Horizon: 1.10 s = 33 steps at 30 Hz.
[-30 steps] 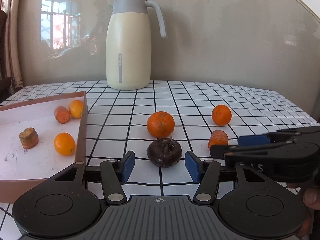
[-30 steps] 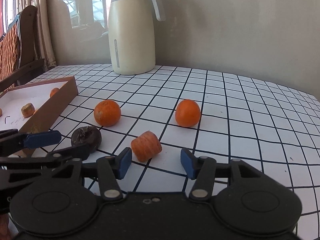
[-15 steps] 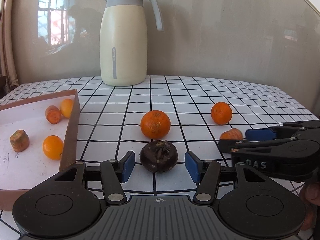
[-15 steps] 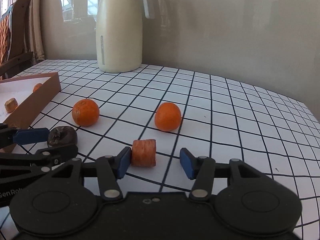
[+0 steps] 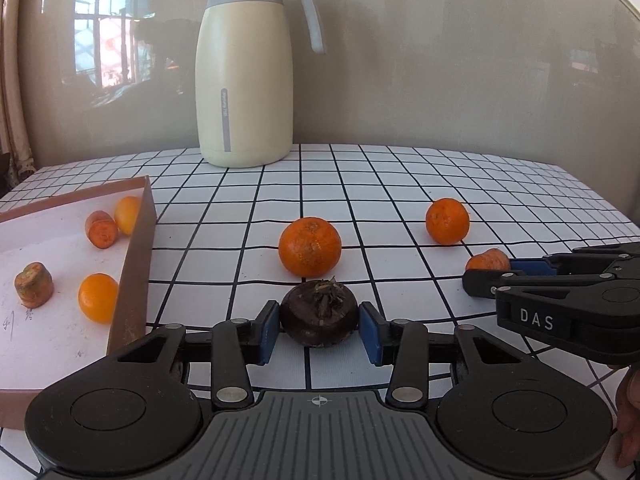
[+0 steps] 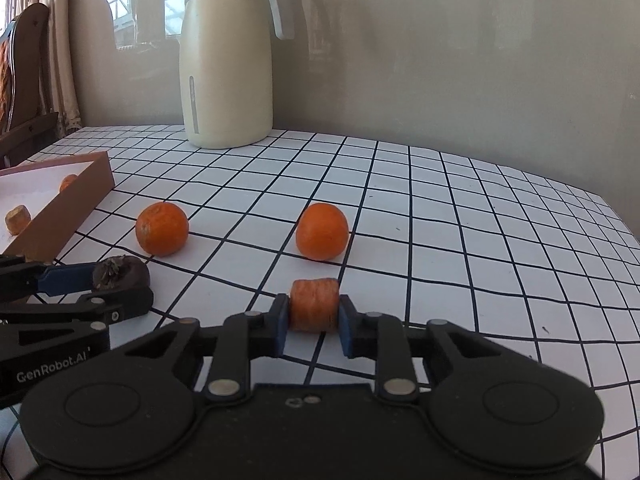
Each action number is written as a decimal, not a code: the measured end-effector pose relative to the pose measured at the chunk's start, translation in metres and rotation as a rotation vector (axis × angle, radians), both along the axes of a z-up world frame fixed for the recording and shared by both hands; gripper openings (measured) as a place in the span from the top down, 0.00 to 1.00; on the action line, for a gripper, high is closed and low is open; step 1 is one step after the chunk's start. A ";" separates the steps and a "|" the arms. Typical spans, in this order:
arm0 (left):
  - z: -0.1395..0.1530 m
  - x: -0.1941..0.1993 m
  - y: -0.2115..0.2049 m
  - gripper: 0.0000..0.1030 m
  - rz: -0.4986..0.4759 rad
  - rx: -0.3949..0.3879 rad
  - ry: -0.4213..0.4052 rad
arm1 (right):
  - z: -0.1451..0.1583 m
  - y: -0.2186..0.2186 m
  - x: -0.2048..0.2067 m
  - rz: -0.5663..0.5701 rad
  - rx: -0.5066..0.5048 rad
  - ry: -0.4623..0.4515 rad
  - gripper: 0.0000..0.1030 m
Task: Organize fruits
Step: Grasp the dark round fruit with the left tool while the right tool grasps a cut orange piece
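A dark purple-brown round fruit (image 5: 319, 312) rests on the checked tablecloth between the blue pads of my left gripper (image 5: 319, 328); its jaws are closing and both pads touch the fruit's sides. My right gripper (image 6: 314, 320) is shut on a short orange carrot piece (image 6: 314, 304), which still sits on the cloth. Two oranges (image 5: 310, 246) (image 5: 447, 221) lie loose just beyond. From the right wrist view the left gripper (image 6: 100, 284) shows at the left edge, holding the dark fruit (image 6: 120, 272).
A shallow brown box (image 5: 136, 264) at the left holds two small oranges and two carrot pieces. A cream thermos jug (image 5: 244, 80) stands at the back by the wall. The table edge curves away on the right. A chair and curtains lie beyond the left side.
Both grippers edged forward and went from open to closed: the left around the dark fruit, the right around the carrot piece. The carrot piece now lies square between the right pads.
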State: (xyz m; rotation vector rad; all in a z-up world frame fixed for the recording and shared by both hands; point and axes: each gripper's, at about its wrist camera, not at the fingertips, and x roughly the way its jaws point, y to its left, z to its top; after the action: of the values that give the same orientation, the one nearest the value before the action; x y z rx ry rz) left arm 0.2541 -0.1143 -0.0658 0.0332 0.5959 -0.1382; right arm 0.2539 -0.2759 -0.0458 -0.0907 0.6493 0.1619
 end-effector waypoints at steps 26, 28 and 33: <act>0.039 -0.052 0.012 0.58 -0.069 -0.016 -0.105 | 0.032 0.015 -0.049 -0.026 -0.023 -0.084 0.85; 0.044 -0.060 0.016 0.59 -0.068 -0.011 -0.121 | 0.037 0.018 -0.053 -0.021 -0.020 -0.094 0.85; 0.054 -0.077 0.025 0.58 -0.073 0.007 -0.148 | 0.041 0.029 -0.068 0.000 -0.019 -0.105 0.85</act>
State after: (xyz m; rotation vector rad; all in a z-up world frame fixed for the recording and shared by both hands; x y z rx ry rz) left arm 0.1776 -0.0890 -0.0121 0.0716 0.4473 -0.2026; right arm 0.1860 -0.2472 -0.0053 -0.1169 0.5462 0.1500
